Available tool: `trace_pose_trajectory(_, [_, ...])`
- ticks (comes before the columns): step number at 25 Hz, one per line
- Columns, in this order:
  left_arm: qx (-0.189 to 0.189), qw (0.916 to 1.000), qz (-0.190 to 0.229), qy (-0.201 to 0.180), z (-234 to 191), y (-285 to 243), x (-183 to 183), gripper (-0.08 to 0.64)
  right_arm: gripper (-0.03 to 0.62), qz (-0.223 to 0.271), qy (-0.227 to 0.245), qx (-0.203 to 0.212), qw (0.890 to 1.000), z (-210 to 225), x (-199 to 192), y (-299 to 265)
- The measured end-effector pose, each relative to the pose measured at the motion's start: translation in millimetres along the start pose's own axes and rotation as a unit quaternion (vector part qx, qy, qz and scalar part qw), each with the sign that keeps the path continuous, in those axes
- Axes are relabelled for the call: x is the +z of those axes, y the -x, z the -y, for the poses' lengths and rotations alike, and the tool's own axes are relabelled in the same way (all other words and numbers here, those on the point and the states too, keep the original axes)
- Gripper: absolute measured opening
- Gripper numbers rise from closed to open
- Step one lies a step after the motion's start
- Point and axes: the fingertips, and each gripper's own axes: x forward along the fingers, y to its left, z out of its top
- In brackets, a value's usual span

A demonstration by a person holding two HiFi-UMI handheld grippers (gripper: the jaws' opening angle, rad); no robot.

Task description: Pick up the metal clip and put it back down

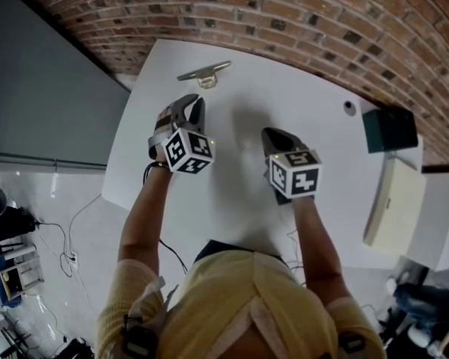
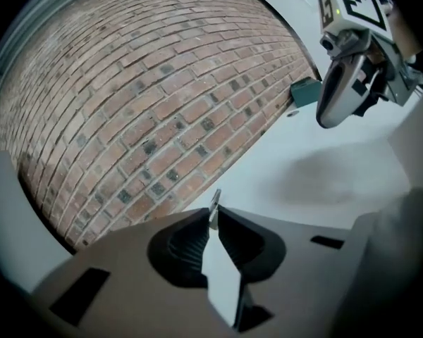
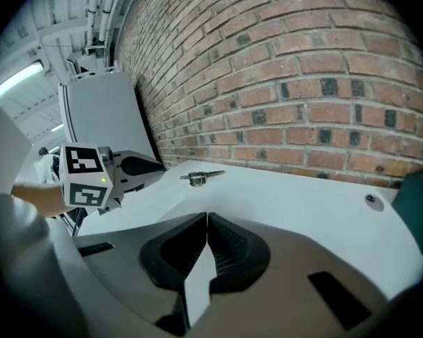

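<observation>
The metal clip (image 1: 203,72) is a slim silver bar with a small ring under it. It lies on the white table (image 1: 239,200) near the far edge by the brick wall, also seen in the right gripper view (image 3: 201,176). My left gripper (image 1: 193,102) hangs just short of the clip, apart from it. Its jaws are nearly together with a thin slit, and a sliver of the clip (image 2: 214,201) shows beyond the tips. My right gripper (image 1: 273,134) is to the right and nearer me, shut (image 3: 206,217) and holding nothing.
A dark green box (image 1: 390,129) sits at the table's far right, with a small round grommet (image 1: 349,108) beside it. A pale flat board (image 1: 393,204) lies off the right edge. The brick wall (image 1: 322,21) runs close behind the table. A grey panel (image 1: 37,88) stands on the left.
</observation>
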Motion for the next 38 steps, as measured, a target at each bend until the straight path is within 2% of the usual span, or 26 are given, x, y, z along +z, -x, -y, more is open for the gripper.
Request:
trace_pose_trajectory(11, [0.004,0.9972,-0.012,0.073,-4,46,6,0.025,0.005,0.023,0.012,-0.01,1.0,-1,7,21])
trace_pose_trajectory(18, [-0.013,0.9885,-0.025,0.148,2,63,2,0.021,0.005,0.043,0.019,-0.003,0.999,-7,16,32])
trace_pose_trajectory(22, [-0.023,0.985,-0.036,0.167,10,69,2,0.021,0.005,0.048,0.02,-0.001,0.999,-6,17,35])
trace_pose_trajectory(24, [-0.033,0.9813,-0.039,0.185,15,71,2,0.021,0.005,0.051,0.021,-0.002,0.998,-5,19,35])
trace_pose_trajectory(30, [-0.061,0.9618,-0.041,0.263,19,82,2,0.018,0.005,0.053,0.027,-0.001,0.998,-9,20,35])
trace_pose_trajectory(38, [-0.067,0.9464,-0.058,0.311,27,95,-8,0.018,0.005,0.056,0.022,0.0,0.998,-7,20,33])
